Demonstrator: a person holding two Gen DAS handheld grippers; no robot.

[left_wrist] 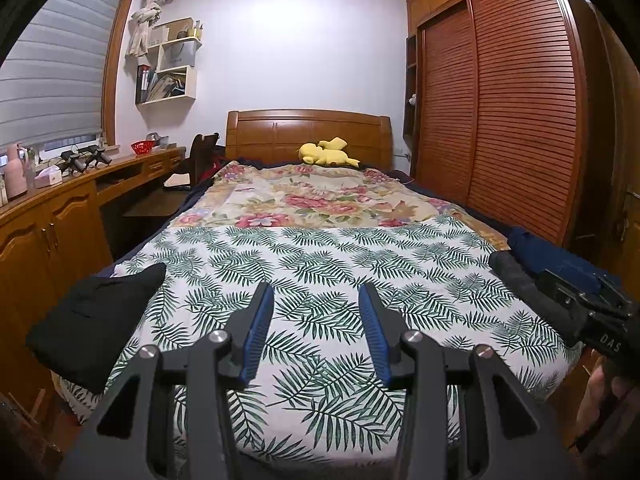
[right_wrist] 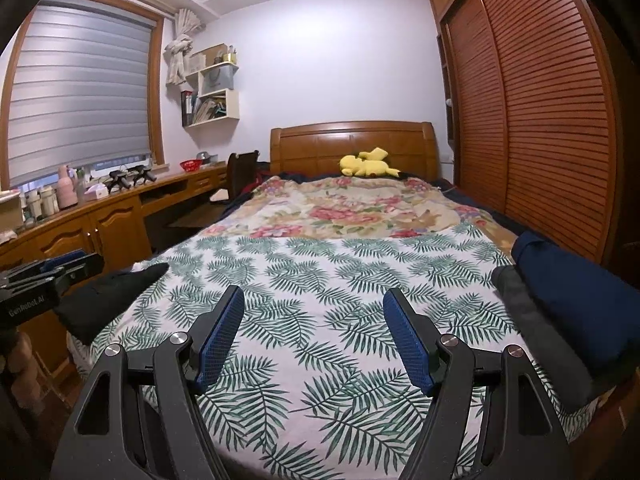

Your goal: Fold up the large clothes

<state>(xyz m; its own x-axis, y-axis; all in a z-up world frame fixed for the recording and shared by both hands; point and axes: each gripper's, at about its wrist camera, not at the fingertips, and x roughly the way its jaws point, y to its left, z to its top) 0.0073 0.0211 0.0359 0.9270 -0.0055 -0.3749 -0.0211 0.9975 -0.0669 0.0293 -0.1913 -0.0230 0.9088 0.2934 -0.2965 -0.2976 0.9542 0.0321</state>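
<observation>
In the left wrist view, the left gripper (left_wrist: 316,298) hangs above the near end of the bed, its two black fingers with blue ribbed pads (left_wrist: 258,332) spread apart and nothing between them; only the white bed sheet with green palm-leaf print (left_wrist: 320,256) shows in the gap. On the left corner of this sheet lies a folded black garment (left_wrist: 94,320), partly over the bed edge. On the right side of the bed lie a folded dark grey garment (left_wrist: 528,292) and, just behind it and touching it, a folded navy blue garment (left_wrist: 556,258). The right gripper (left_wrist: 600,308) enters at the right border in front of these two garments, and a part of the person's hand (left_wrist: 600,404) shows below it. Further back a flowered quilt in red and beige (left_wrist: 316,200) covers the bed, and a yellow plush toy (left_wrist: 326,154) rests by the brown wooden headboard (left_wrist: 308,132). In the right wrist view, the right gripper (right_wrist: 314,300) also stands with its fingers wide apart and empty over the leaf-print sheet (right_wrist: 320,264). The navy blue garment (right_wrist: 576,292) is at the right edge of the bed with the dark grey garment (right_wrist: 520,304) lying against its near side. The black garment (right_wrist: 108,296) is at the left corner, and the body of the left gripper (right_wrist: 44,276) shows beside it. The brown louvred wardrobe doors (right_wrist: 532,112) stand along the right wall.
</observation>
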